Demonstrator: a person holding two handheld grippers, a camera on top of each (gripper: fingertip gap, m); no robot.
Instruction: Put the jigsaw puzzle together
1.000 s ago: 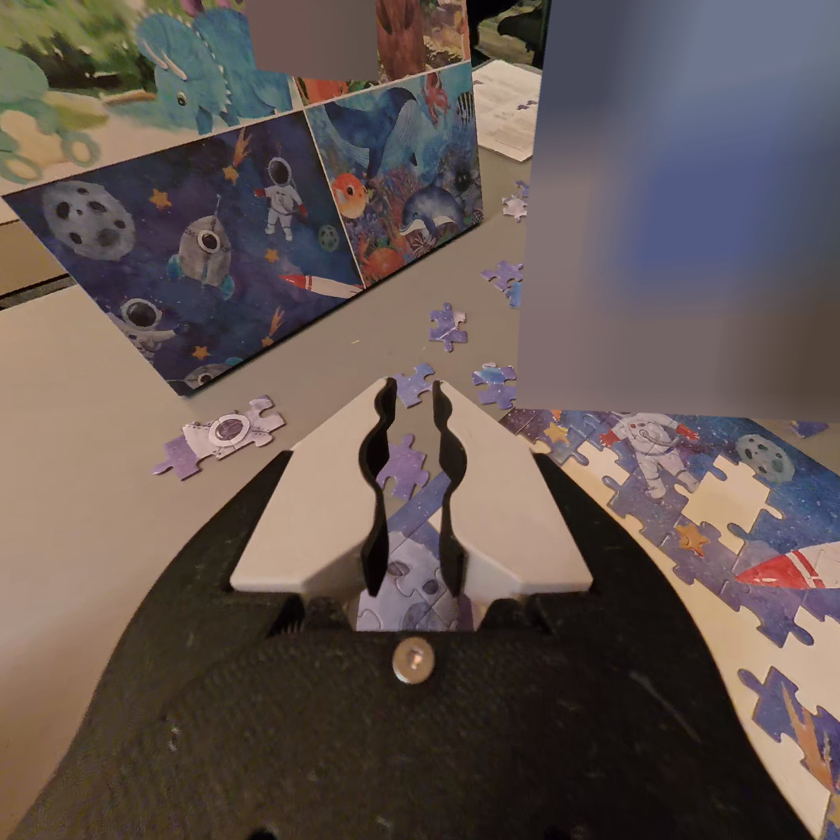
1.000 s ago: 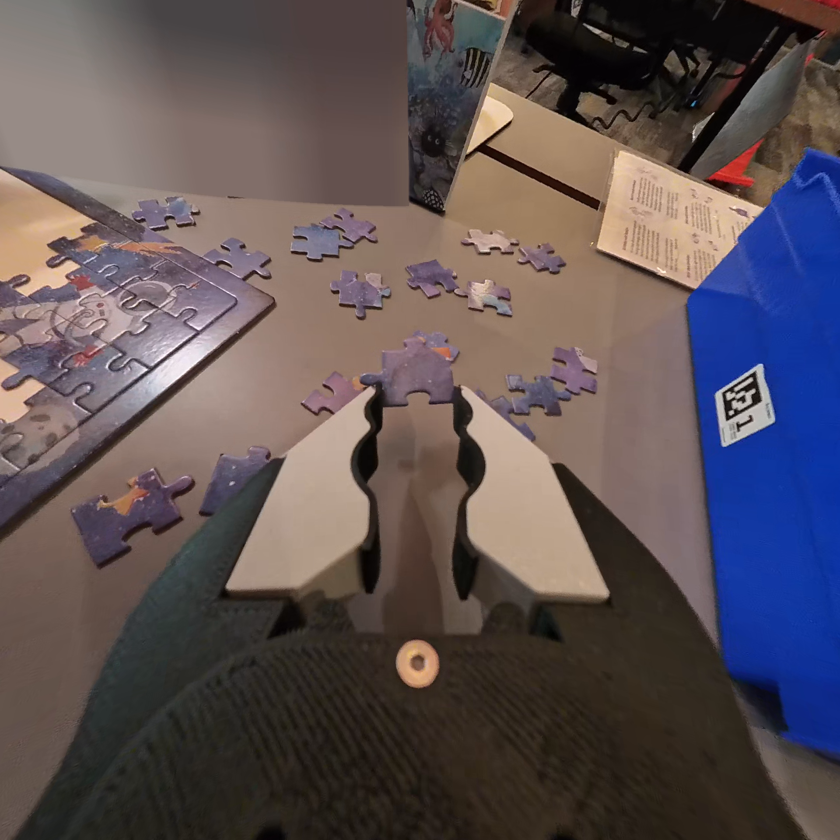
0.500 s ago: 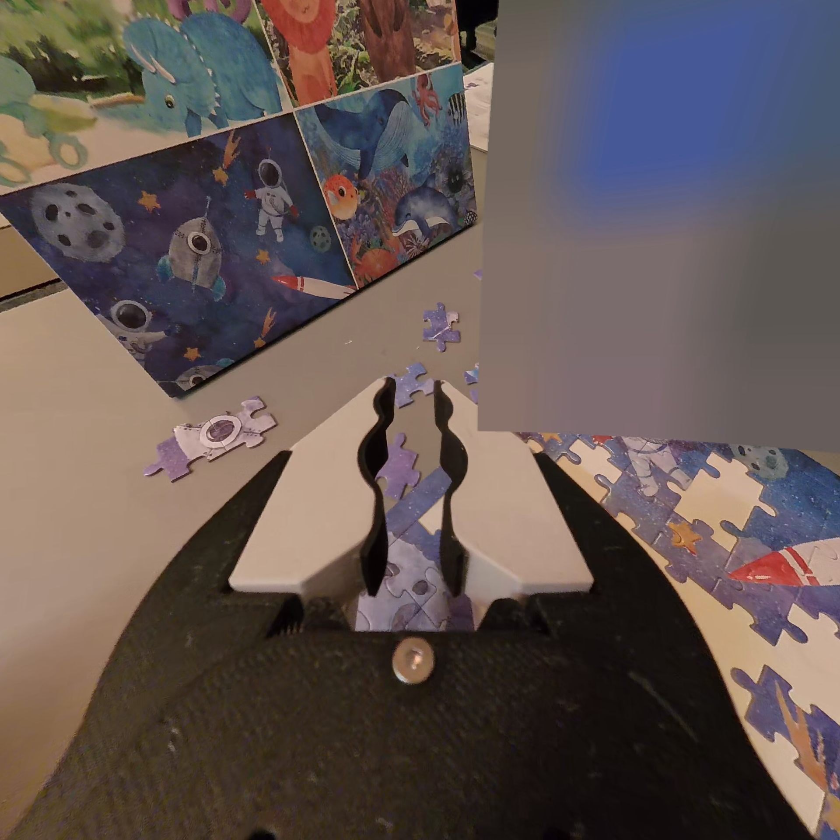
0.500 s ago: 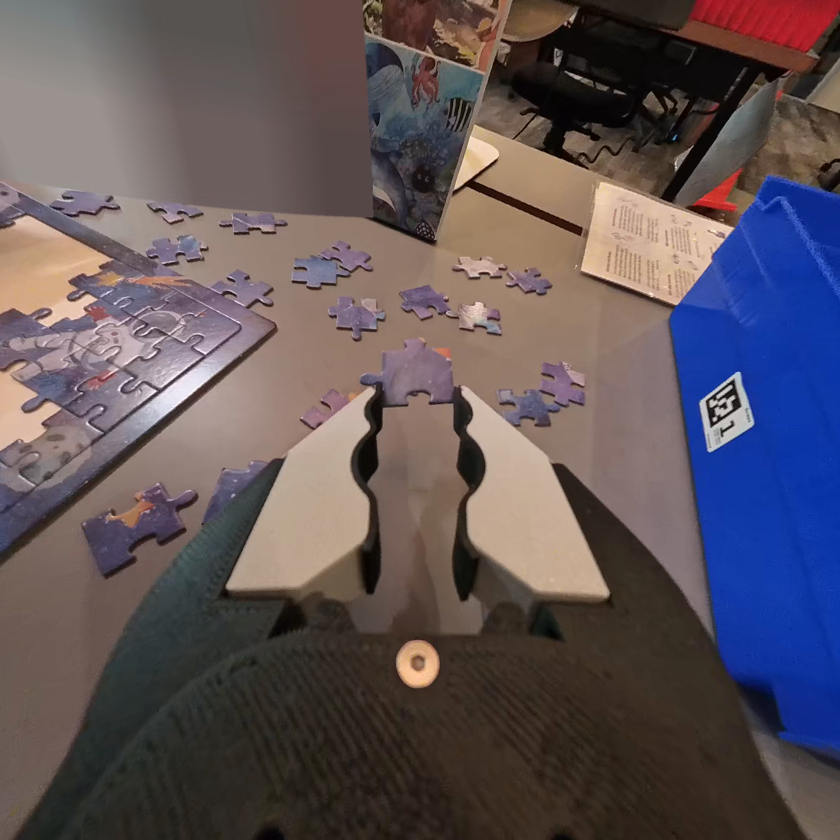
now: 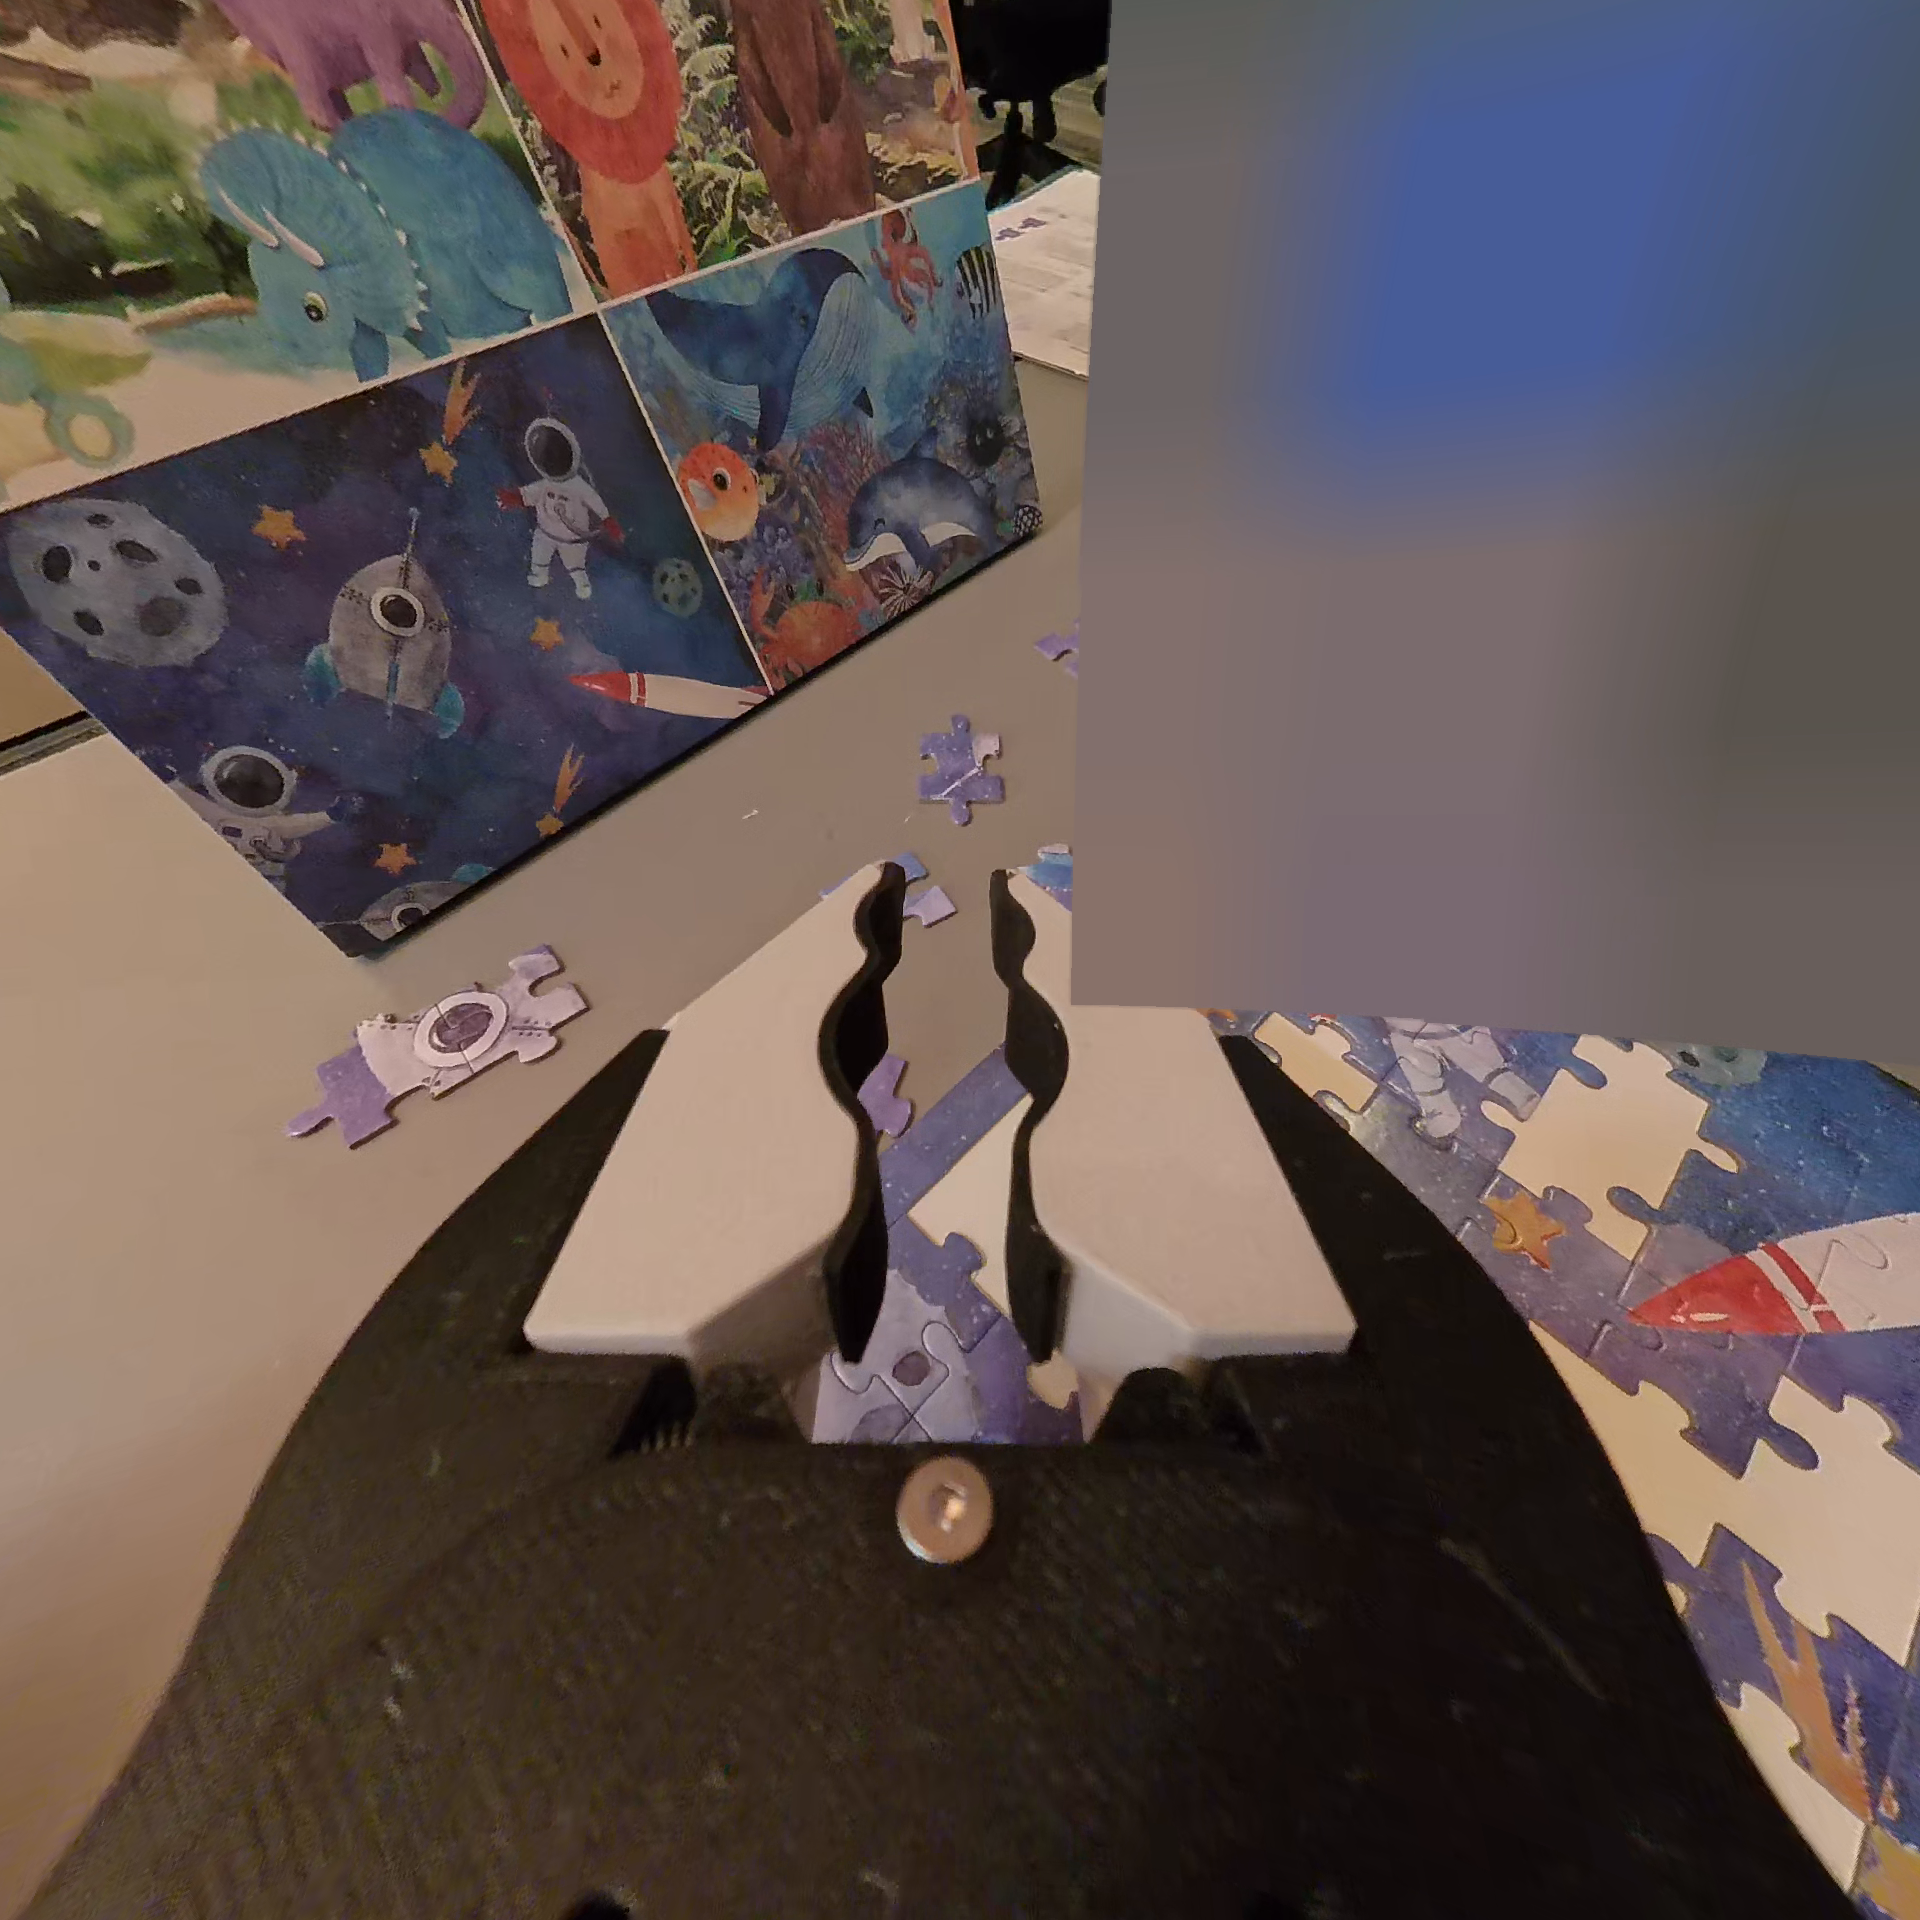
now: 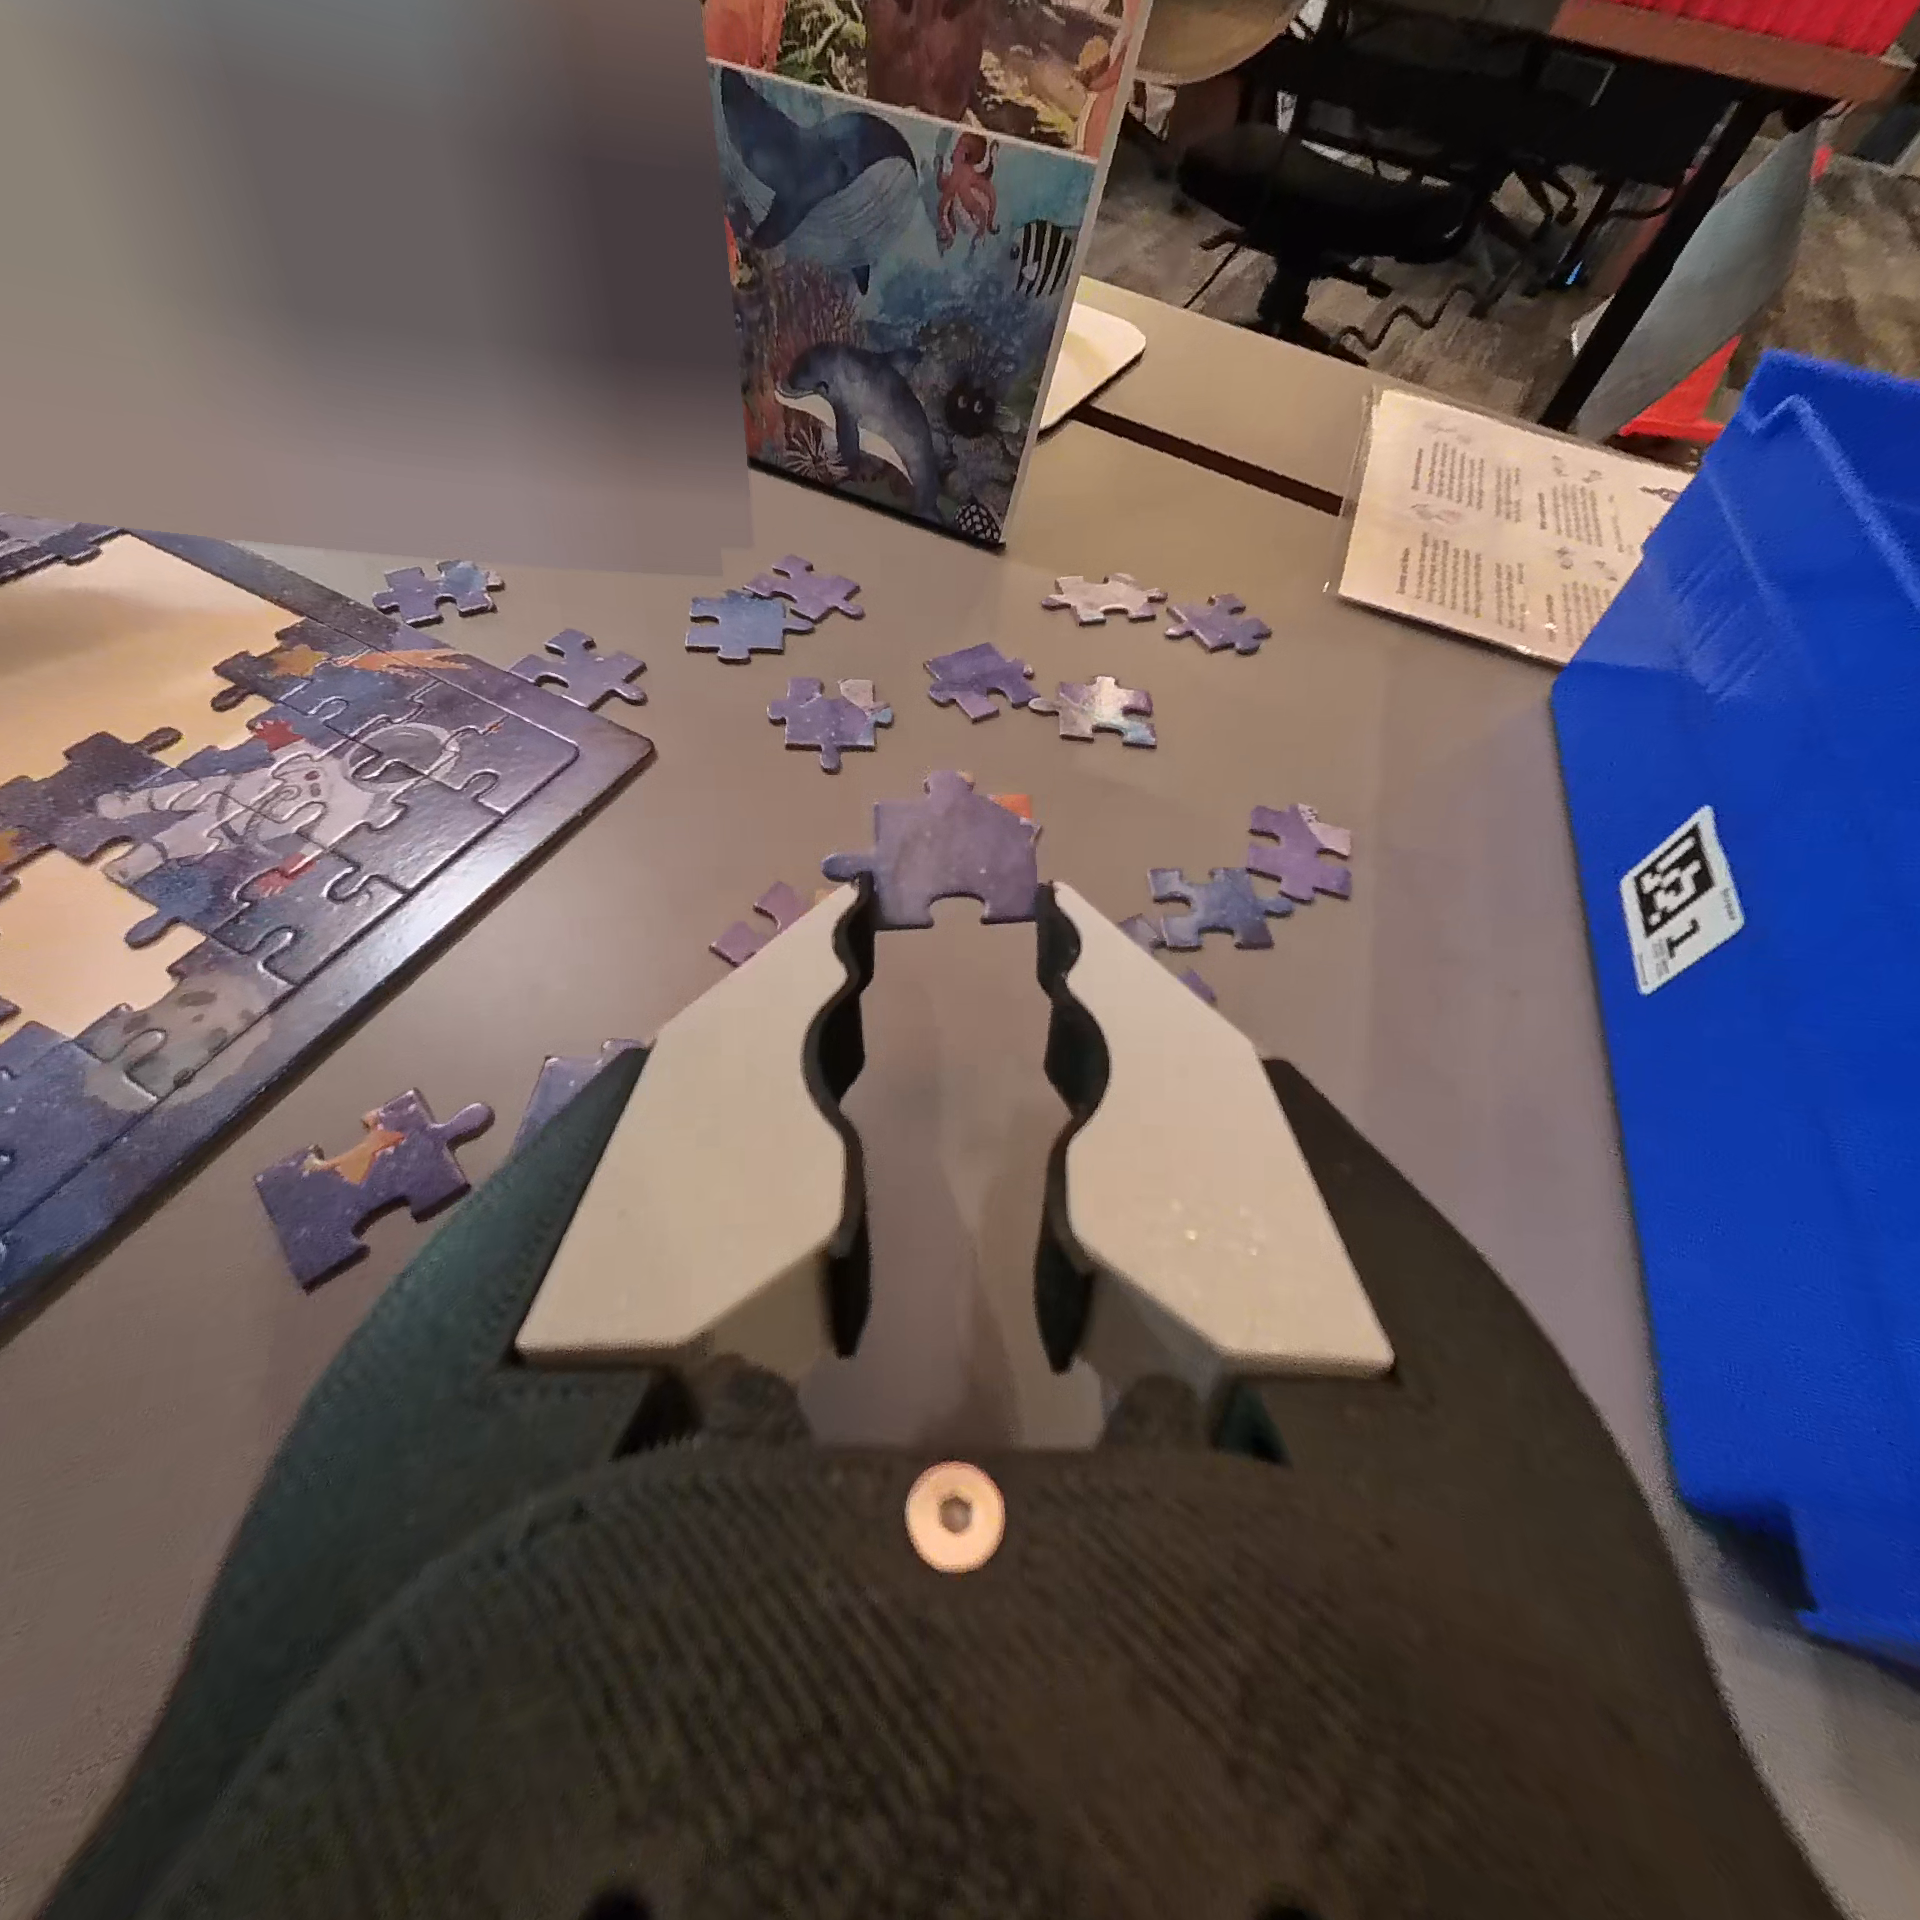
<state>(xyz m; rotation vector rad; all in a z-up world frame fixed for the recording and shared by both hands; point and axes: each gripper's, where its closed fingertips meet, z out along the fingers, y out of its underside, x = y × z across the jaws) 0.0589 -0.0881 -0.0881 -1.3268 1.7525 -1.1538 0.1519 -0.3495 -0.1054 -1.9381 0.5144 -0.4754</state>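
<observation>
Purple puzzle piece (image 6: 951, 857) pinched in right tongs (image 6: 951, 904); left-wrist view hides it.

Left tongs (image 5: 940, 883) tilted down, wavy black pads parted by a narrow gap, nothing pinched between the tips. Right tongs (image 6: 951, 899) angled down and forward, jaws set wider, both pads pressed against the edges of a purple puzzle piece (image 6: 951, 857) clamped at the far tips.

— How many loose pieces (image 6: 829, 720) lie on the table?
— About sixteen in the right wrist view; some are half hidden.
— And the rest?
— One puzzle board (image 6: 582, 764), one picture box (image 6: 894, 312), one blue bin (image 6: 1766, 1039), one printed sheet (image 6: 1486, 520).
</observation>
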